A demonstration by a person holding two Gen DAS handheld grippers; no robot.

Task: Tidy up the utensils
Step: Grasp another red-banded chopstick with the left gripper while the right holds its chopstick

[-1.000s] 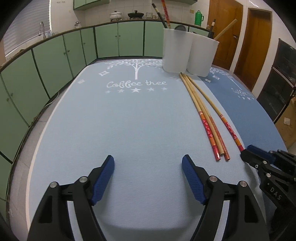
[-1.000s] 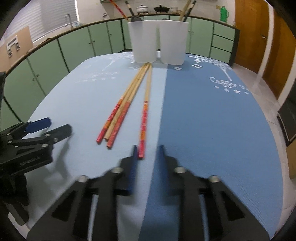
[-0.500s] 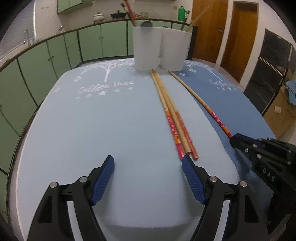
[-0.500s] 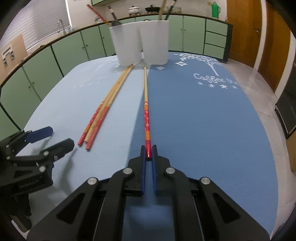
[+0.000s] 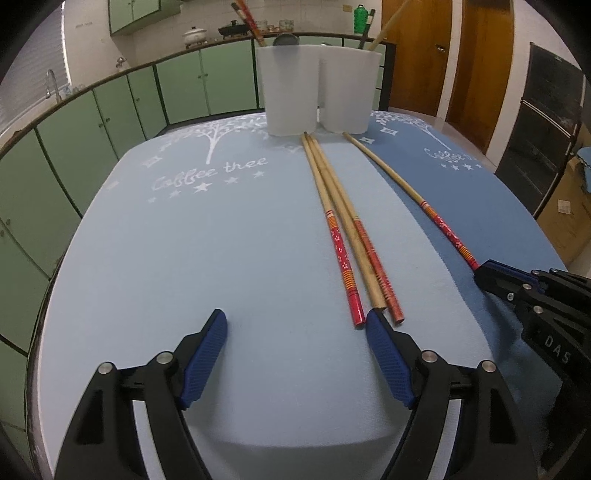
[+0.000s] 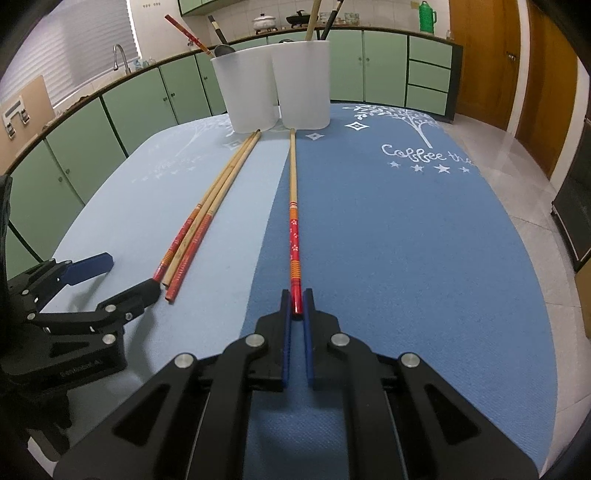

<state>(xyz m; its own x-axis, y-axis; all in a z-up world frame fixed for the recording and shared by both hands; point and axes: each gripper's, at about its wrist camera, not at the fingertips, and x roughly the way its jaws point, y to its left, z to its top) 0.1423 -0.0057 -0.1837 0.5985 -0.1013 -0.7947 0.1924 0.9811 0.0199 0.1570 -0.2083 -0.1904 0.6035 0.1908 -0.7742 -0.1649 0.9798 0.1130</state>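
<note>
A run of pale green cabinets [image 5: 110,110] curves along the far side of the room under a dark counter edge, with white tiled wall [image 6: 236,14] above it. A faucet [image 6: 120,55] stands at the left end of the counter below window blinds [image 6: 88,44]. On the counter sit a white pot [image 6: 264,20], a black wok [image 6: 301,16] and a green thermos [image 6: 427,16]. Brown wooden doors [image 5: 480,62] fill the right wall above pale floor tiles [image 6: 517,155]. A dark oven front [image 5: 543,129] stands farther right, beside cardboard boxes [image 5: 569,214].

Four long chopsticks [image 6: 293,221] on the mats — two white holder cups [image 6: 301,85], two tools [image 6: 296,301].
</note>
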